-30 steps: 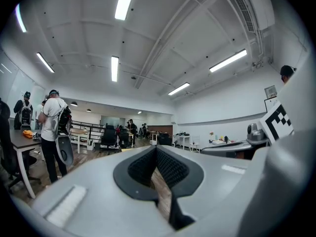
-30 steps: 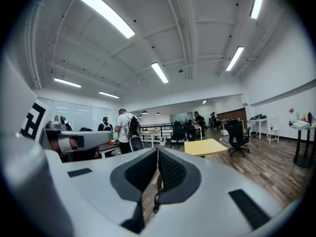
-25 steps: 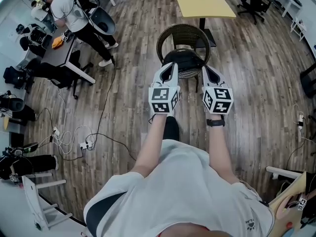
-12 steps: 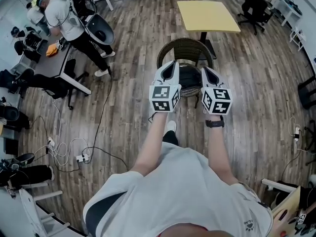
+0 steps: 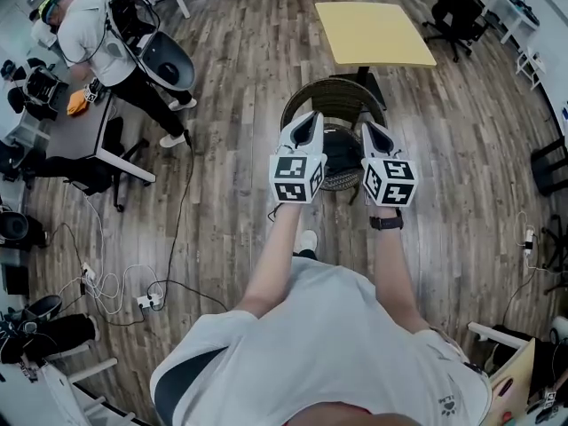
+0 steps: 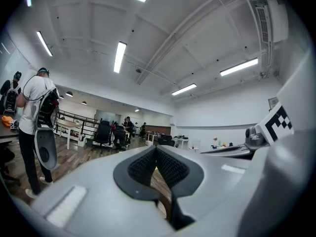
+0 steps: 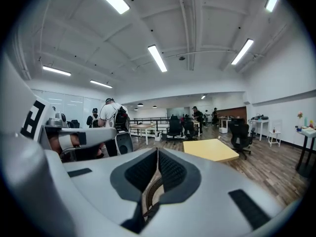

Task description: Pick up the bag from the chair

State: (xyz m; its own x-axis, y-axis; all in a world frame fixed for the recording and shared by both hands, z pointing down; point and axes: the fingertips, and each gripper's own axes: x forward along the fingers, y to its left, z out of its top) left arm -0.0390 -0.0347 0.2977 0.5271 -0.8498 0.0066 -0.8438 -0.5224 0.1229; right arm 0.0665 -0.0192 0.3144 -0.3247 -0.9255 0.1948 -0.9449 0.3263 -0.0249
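A round wicker chair (image 5: 333, 98) stands on the wood floor just beyond both grippers in the head view. A black bag (image 5: 341, 152) lies on its seat, partly hidden behind the gripper tips. My left gripper (image 5: 307, 124) hovers over the chair's left side, shut and empty; in its own view the pads (image 6: 143, 163) meet. My right gripper (image 5: 372, 135) is level with it over the chair's right side, also shut with nothing held, its pads (image 7: 170, 169) touching. A sliver of the wicker rim (image 7: 150, 193) shows beneath the right jaws.
A yellow square table (image 5: 374, 32) stands right behind the chair. A person (image 5: 106, 43) with a backpack works at a desk at the far left. Cables and a power strip (image 5: 133, 278) lie on the floor at left. Black office chairs (image 5: 454, 0) stand at the back right.
The chair and table have drawn nearer under the grippers as the view moved forward. Both grippers stay shut and side by side.
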